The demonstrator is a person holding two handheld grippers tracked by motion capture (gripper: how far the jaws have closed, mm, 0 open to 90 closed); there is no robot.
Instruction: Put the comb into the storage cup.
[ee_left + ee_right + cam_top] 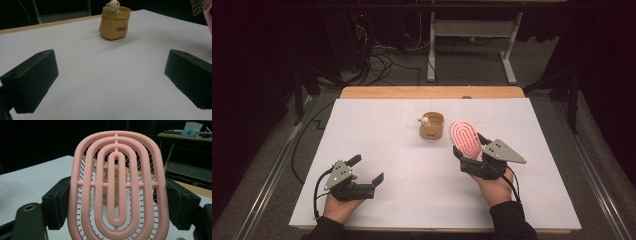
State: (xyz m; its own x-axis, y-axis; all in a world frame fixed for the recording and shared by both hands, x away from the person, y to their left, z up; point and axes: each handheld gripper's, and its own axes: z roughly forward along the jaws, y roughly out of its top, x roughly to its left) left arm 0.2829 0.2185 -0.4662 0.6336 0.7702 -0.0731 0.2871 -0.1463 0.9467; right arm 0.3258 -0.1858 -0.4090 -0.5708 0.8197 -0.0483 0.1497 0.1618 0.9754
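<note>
From the high view, the right claw [470, 150] grips the pink brush [465, 139] by its edges, held up beside the yellow cup [432, 126] (likely bound for it). The left claw [364, 169] rests wide open and empty on the bench [412, 165].

In the left gripper view, the cup carries a small bear figure [113, 5].

In the right gripper view, the brush's oval ribs show bristles behind.

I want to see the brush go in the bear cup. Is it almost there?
Partly. Done: the right claw has the pink brush gripped and lifted off the table. In hand: it hangs right beside the yellow bear cup. Left: probably lowering it in and letting go. The left claw rests open, holding nothing.
</note>
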